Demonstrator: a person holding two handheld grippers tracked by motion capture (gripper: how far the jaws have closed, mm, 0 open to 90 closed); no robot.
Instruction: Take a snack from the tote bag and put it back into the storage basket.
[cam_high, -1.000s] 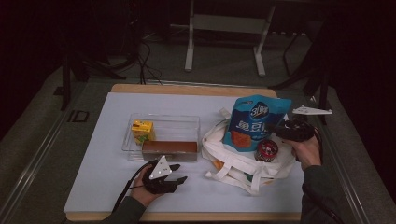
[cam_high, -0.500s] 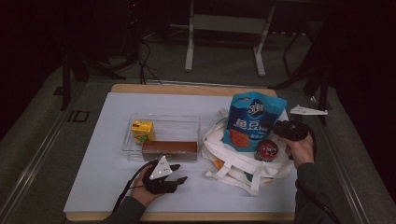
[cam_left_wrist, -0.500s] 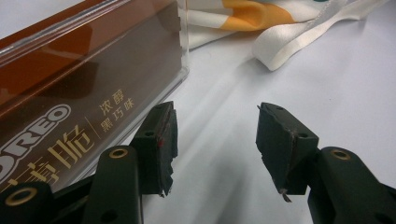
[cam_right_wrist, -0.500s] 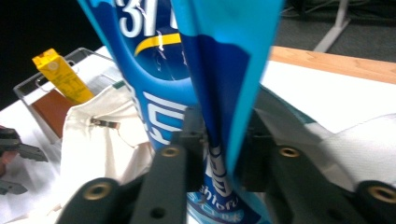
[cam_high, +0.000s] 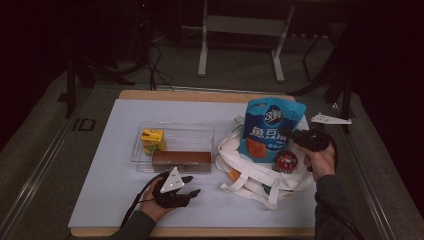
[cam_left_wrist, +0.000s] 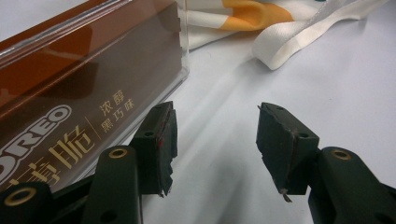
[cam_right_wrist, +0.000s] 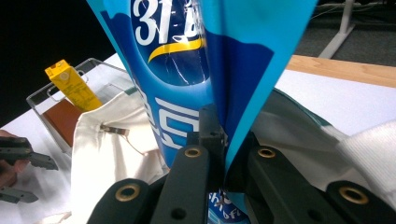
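A blue snack bag (cam_high: 269, 131) stands upright in the open white tote bag (cam_high: 260, 176). My right gripper (cam_high: 289, 135) comes at it from the right; its jaws have just been closing and now pinch the bag's side edge. In the right gripper view the blue bag (cam_right_wrist: 187, 60) rises from between the right gripper (cam_right_wrist: 223, 140). My left gripper (cam_high: 194, 184) rests open on the table just in front of a brown Oreo box (cam_high: 181, 161). In the left gripper view the left gripper (cam_left_wrist: 215, 135) holds nothing, with the box (cam_left_wrist: 70, 102) at its left.
A clear tray (cam_high: 172, 131) holds the Oreo box and a yellow carton (cam_high: 153, 141). A red round item (cam_high: 286, 161) lies in the tote. A tote strap (cam_left_wrist: 299, 37) trails on the white table cover (cam_high: 110, 190). A wooden table edge (cam_high: 200, 95) runs along the back.
The right gripper's jaws have closed onto the blue bag's right edge. Both hands have stayed where they were, and the left gripper is unchanged.
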